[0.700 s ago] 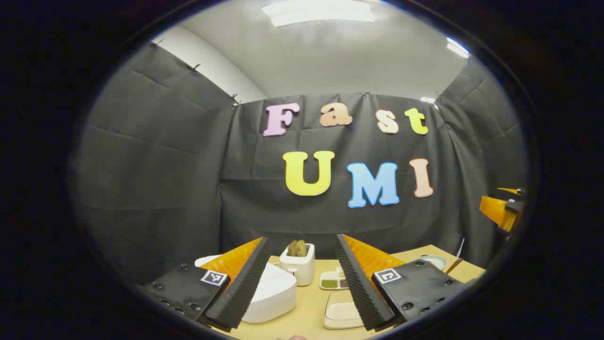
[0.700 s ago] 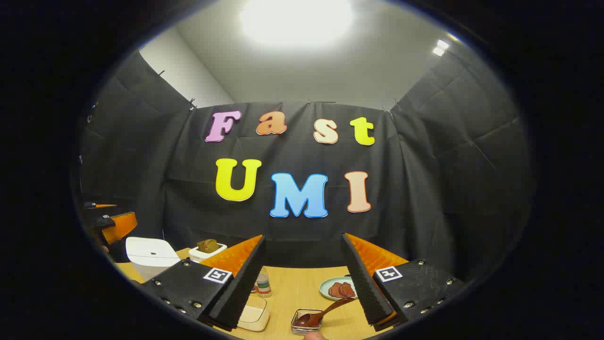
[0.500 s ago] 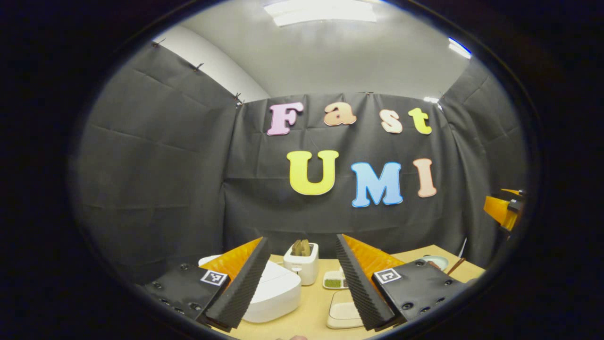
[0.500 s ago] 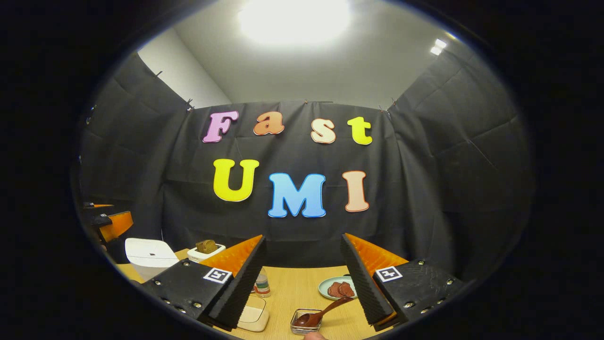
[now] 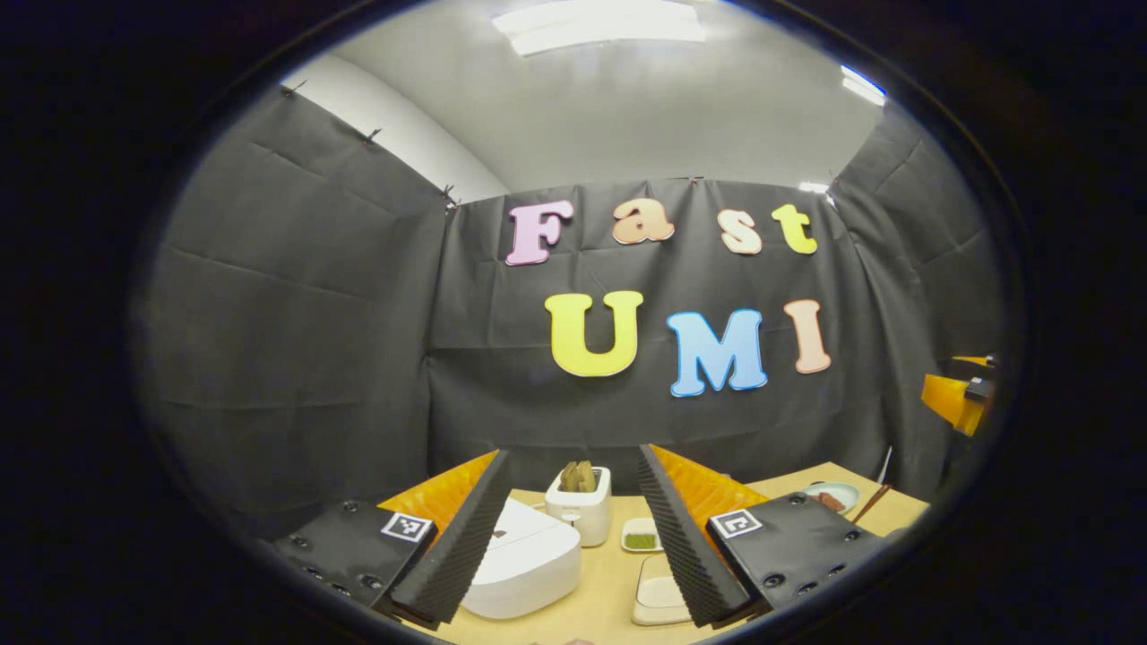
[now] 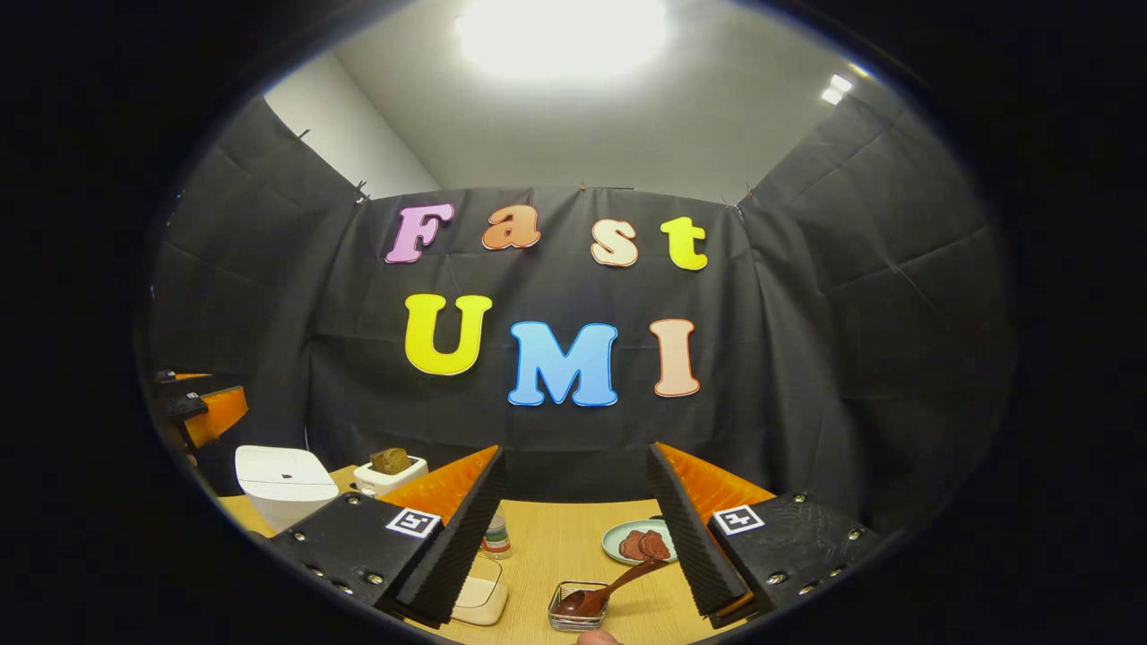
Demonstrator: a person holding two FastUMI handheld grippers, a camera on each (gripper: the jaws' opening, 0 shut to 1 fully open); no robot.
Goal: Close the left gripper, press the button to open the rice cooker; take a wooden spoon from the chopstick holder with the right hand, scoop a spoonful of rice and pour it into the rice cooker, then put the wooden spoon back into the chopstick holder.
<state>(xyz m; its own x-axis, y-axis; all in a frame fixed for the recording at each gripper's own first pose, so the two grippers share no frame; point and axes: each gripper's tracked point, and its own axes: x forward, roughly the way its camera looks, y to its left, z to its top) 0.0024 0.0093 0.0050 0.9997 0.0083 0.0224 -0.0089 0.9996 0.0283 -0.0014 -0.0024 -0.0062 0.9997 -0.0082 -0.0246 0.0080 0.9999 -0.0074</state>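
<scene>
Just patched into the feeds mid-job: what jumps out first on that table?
In the left gripper view, the white rice cooker, lid down, sits low on the table just beyond the open left gripper, with a white toaster holding bread behind it. In the right gripper view, the wooden spoon rests in a small wire holder between the open right gripper's fingers, with a plate of reddish slices beyond.

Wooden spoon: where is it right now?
In the right gripper view the wooden spoon rests bowl-down in the small wire holder on the table, low between the open right claw fingers, just in front of the plate.
</scene>
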